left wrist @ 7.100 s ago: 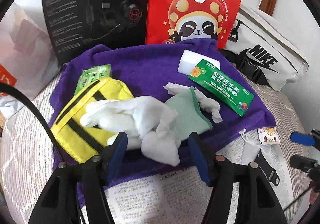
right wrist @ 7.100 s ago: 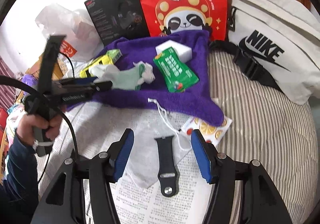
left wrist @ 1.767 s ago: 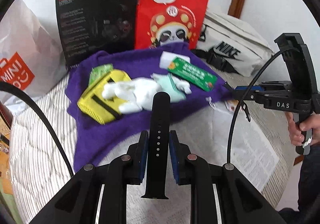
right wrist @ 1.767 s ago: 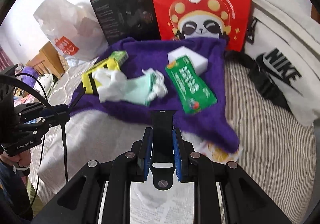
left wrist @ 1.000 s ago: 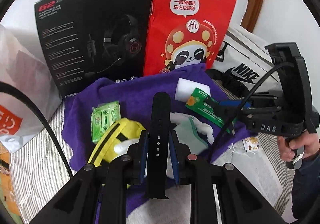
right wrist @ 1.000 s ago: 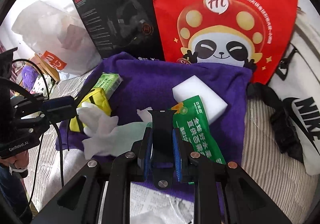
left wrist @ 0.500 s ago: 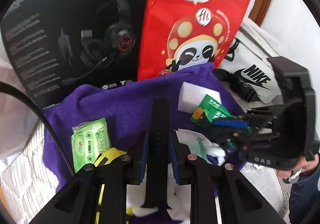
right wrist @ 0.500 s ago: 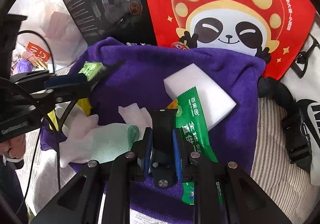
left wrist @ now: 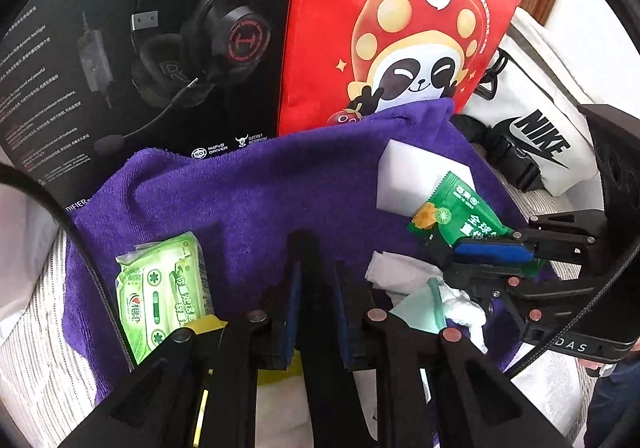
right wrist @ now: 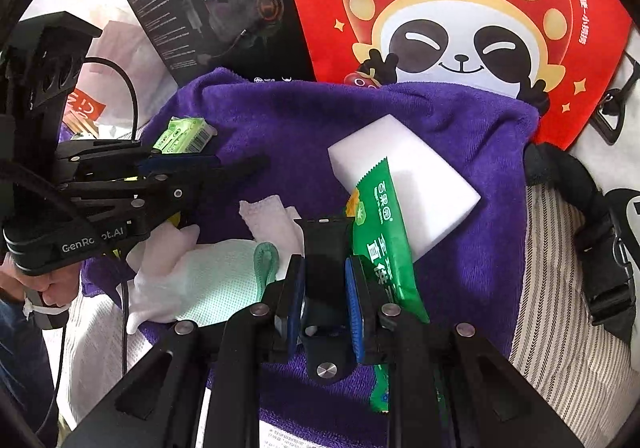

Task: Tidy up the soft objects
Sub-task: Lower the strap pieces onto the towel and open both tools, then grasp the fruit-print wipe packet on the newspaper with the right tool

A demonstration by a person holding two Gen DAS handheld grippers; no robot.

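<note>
A purple towel carries a white sponge, a green snack packet, a green tissue pack and white and mint gloves. My left gripper is shut on a long black watch strap held low over the towel's middle. My right gripper is shut on a short black watch strap, just above the gloves and beside the snack packet. Each gripper shows in the other's view: the right and the left.
A black headset box and a red panda bag stand behind the towel. A white Nike bag with a black buckle strap lies at right. A yellow pouch peeks out beneath my left gripper. Newspaper lies in front.
Both grippers have moved forward and lower over the purple towel, each still holding its strap. The gloves and pouch have slipped under the left gripper's arms.
</note>
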